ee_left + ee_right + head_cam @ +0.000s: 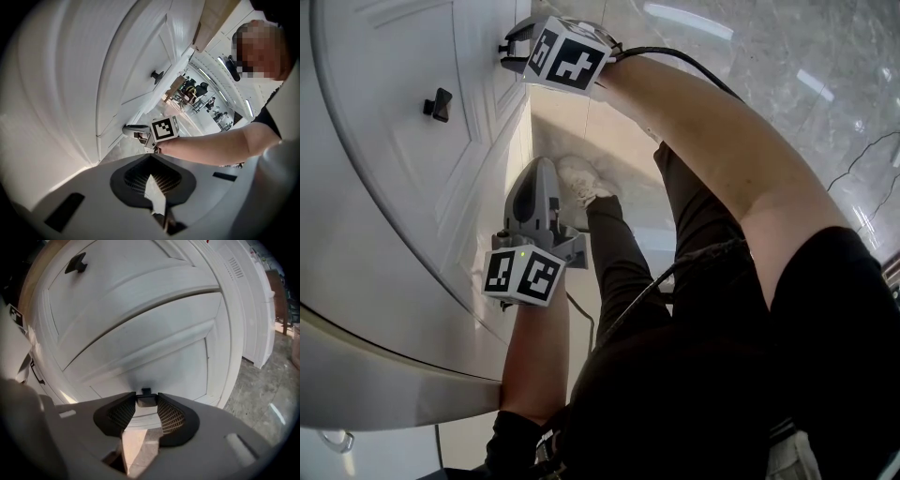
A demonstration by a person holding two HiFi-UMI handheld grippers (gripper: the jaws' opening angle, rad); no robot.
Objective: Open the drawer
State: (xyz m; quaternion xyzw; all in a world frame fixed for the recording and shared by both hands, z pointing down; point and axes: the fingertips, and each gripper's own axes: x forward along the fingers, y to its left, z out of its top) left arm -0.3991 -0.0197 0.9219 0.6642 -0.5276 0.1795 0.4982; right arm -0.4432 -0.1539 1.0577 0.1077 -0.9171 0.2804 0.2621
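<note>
R gripper (146,398) is at the lower drawer (159,357) of the white cabinet (375,187). Jaws are fairly wide, one on each side of the small dark lower knob (146,402). The knob fills the gap at the tips and both pads look to be in contact w/ it, so I read it as gripped, nothing else in the jaws. Drawer front sits flush w/ the rest of the cabinet face, seam above it thin and even, i.e. not pulled out. In the head view the R gripper's marker cube (567,54) is at top centre, arm stretched down to it, nose right up against the cabinet face. Upper drawer (117,268) has its own dark knob (439,105), untouched, well apart from both grippers. L gripper (150,158) has its pad tips together at the front and nothing between them. It's tilted downward just beside the cabinet front, not touching it as far as I can see, w/ its cube (523,275) facing the cam. L gripper view looks along the cabinet face and shows the R gripper further on, at the drawer. Person's shoe (581,178) is on the glossy marbled floor (750,56) just beyond the L gripper.
</note>
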